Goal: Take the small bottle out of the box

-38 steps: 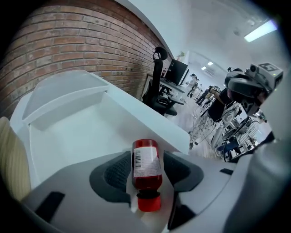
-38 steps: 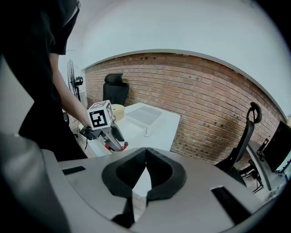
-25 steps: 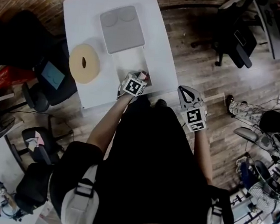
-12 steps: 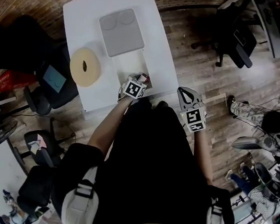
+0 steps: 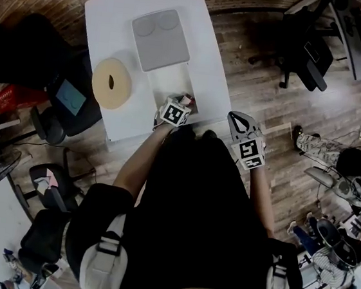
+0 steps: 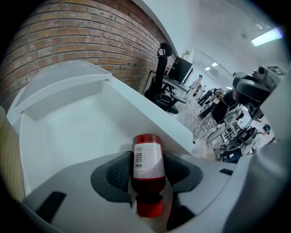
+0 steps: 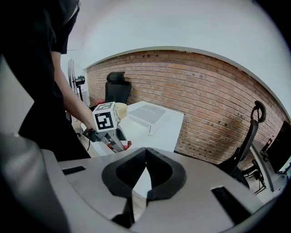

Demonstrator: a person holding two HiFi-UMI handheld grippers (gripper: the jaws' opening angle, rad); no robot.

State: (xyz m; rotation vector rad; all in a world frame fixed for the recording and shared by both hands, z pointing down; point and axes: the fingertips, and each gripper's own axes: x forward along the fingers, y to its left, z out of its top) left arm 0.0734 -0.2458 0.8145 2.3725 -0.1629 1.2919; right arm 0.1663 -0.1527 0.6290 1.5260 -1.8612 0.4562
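Left claw (image 6: 148,172) clamps small bottle (image 6: 148,157) — clear only in left gripper view; right claw (image 7: 145,157) closed — empty.

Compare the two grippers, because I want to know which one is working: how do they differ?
The left gripper is shut on the small red bottle, held by its labelled body; the right gripper is shut on nothing, pads touching. The left gripper sits at the open white box on the table; the right gripper hangs off the table's edge, above the wooden floor. Both carry a marker cube.
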